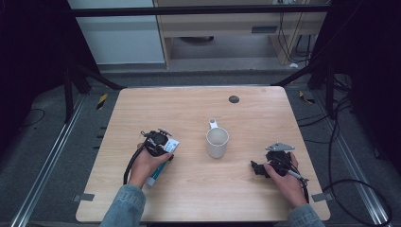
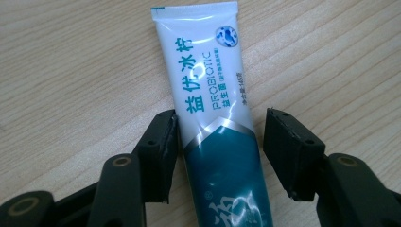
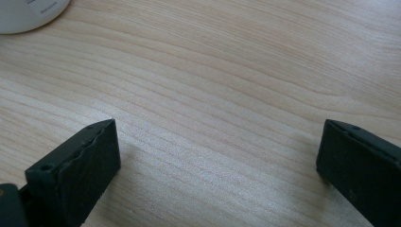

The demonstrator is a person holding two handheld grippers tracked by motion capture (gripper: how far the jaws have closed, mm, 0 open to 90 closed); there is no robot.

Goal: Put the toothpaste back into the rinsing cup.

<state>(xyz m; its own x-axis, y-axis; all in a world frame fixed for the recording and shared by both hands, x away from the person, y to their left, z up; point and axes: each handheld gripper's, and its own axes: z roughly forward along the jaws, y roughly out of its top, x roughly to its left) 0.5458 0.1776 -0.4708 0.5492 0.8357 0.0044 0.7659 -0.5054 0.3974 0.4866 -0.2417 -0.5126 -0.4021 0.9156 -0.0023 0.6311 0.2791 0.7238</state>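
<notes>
Left gripper (image 2: 217, 142) straddling a toothpaste tube (image 2: 208, 90) near the desk's (image 1: 189, 198) left edge.
Its fingers (image 2: 163, 142) are standing part open, one touching the tube, the other just clear; the right gripper (image 3: 217, 161) is gaping wide, holding nothing, near the right edge.

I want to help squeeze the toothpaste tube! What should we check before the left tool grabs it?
1. Toothpaste tube between the left tool's jaws: ok.
2. Jaws closed on the tube: not ok, one touches, the other stands apart.
3. Tube flat on the table: ok.
4. Mug upright, apart from the tube: ok.
5. Right tool open over bare wood: ok.
6. Cap on the tube: cannot tell.
</notes>
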